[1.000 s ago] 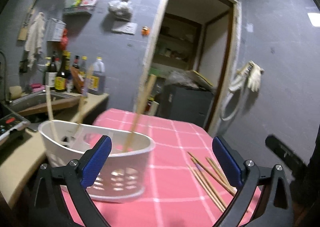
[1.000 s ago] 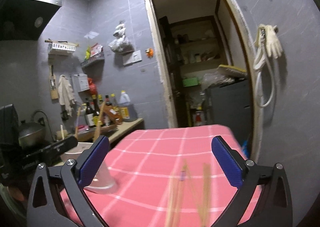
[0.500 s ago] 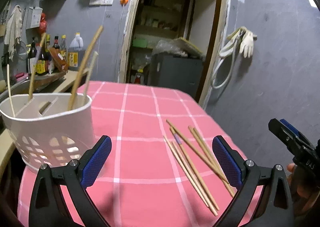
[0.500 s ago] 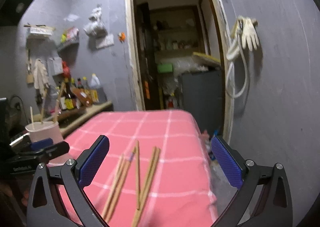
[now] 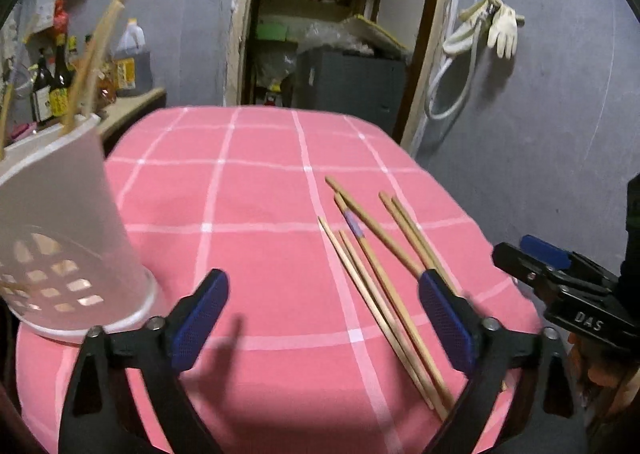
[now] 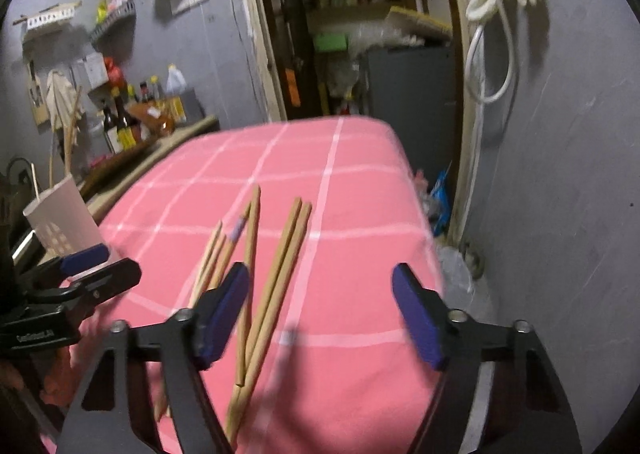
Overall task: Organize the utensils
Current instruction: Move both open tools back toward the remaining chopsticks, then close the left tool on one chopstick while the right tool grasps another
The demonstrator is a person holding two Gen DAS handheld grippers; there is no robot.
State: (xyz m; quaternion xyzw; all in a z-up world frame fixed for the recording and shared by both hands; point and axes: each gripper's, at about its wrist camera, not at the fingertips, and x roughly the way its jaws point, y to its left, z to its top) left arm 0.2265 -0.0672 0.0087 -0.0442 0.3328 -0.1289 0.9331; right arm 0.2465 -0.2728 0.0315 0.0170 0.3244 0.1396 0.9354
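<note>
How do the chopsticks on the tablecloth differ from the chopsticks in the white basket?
The chopsticks on the tablecloth lie flat; the chopsticks in the white basket stand leaning. The first group is loose and partly crossed on the pink cloth, the second is kept in the white basket. Both groups look like light wood.

Six long, light-brown wooden chopsticks (image 5: 384,278) lie loose and flat on the pink checked cloth of the tabletop (image 5: 260,194), fanned out, some crossing; one carries a pale purple band (image 5: 354,224). Well apart to their left stands an upright white plastic utensil basket (image 5: 60,234) with a perforated lower wall, several more wooden sticks (image 5: 100,42) leaning inside it.
</note>
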